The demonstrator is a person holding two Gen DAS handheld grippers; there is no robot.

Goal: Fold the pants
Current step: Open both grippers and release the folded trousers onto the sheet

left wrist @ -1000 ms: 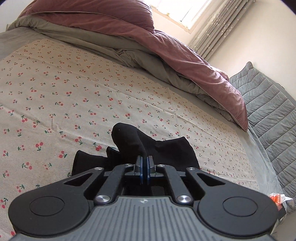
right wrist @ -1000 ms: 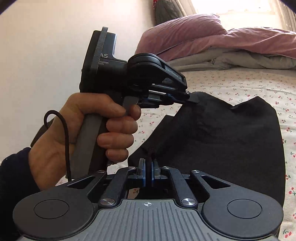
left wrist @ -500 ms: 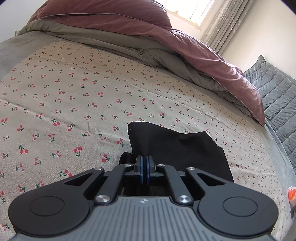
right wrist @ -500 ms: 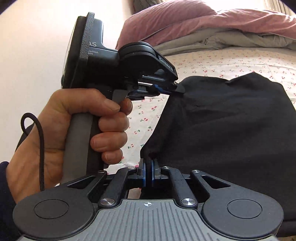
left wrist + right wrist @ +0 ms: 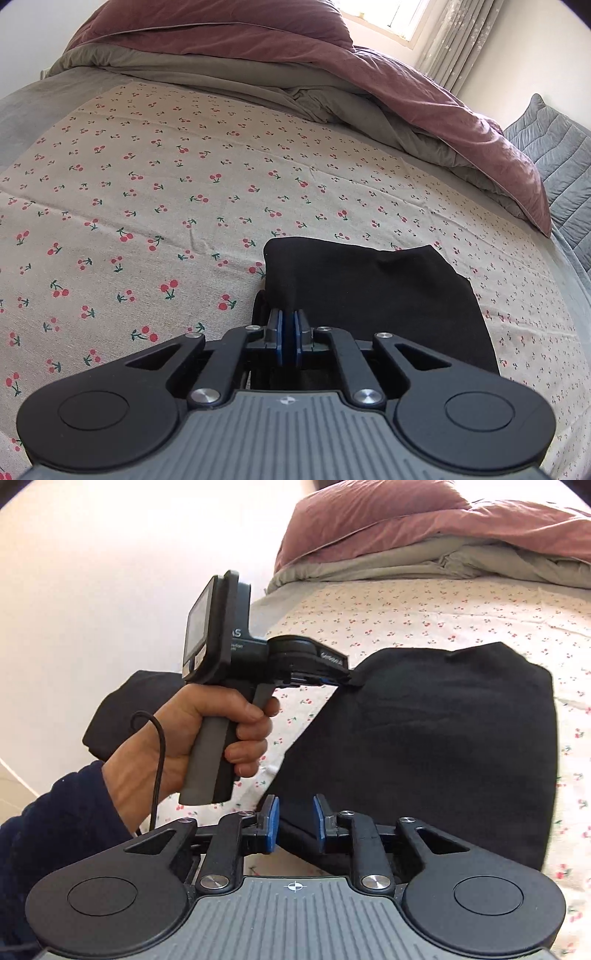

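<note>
Black pants (image 5: 436,746) lying folded on the cherry-print bed sheet (image 5: 155,192), lower centre-right of the left wrist view and filling the middle and right of the right wrist view. Left hand-held gripper (image 5: 288,334) clenched on a near corner of the cloth, blue pads pressed together with fabric rising between them; seen from the right wrist view at centre frame (image 5: 343,679), pinching the upper left corner of the dark panel, presumably to hold that edge taut and square while the fold settles. Right hand-held gripper (image 5: 295,825) released, blue pads standing apart at the pants' near edge, cloth passing between them without being squeezed; probably just let go, or about to take a new bite. Person's left hand (image 5: 207,734) wrapped round the grey handle, cable trailing at the wrist.

Long axis of the folded pants running from lower left to upper right in the right wrist view, the far end pointing toward the mauve duvet (image 5: 388,85) bunched at the top of the frame. Waist or hem: cannot tell.
</note>
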